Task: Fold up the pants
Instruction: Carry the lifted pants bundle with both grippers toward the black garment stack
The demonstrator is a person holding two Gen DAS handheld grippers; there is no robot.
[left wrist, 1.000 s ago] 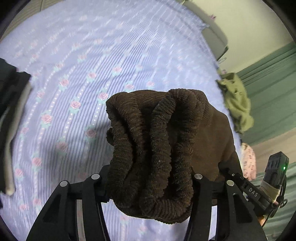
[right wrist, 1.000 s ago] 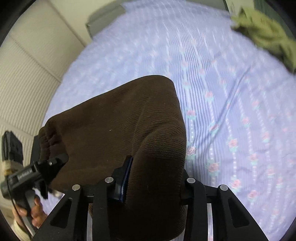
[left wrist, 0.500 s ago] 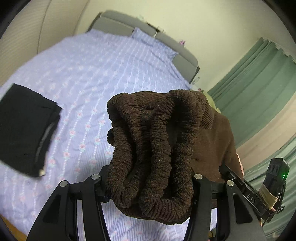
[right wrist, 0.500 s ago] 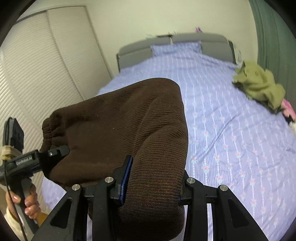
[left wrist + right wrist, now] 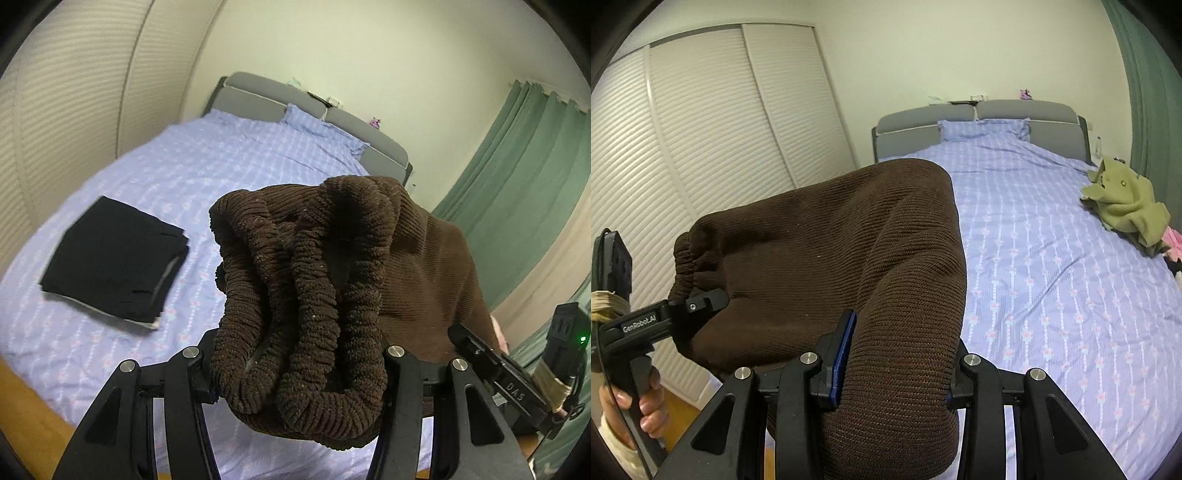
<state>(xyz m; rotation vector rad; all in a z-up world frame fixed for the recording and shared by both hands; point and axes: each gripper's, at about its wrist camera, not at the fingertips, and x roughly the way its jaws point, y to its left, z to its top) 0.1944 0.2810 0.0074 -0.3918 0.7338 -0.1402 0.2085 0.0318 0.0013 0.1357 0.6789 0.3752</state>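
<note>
Brown ribbed knit pants hang in the air between both grippers, lifted above the bed. My left gripper is shut on the gathered elastic waistband, which bunches up thickly between its fingers. In the right wrist view the brown pants stretch from the left gripper, held by a hand at the far left, across to my right gripper, which is shut on a fold of the same cloth. The fabric hides the fingertips of both grippers.
A bed with a lilac flowered sheet lies below and ahead. Folded black pants rest on its left side. An olive garment and something pink lie at the bed's right edge. A louvred wardrobe stands left, green curtains right.
Both grippers rose and tipped up with the brown pants still held. The views went from the sheet close below to the whole bed, headboard and walls. The folded black pants came fully into view.
</note>
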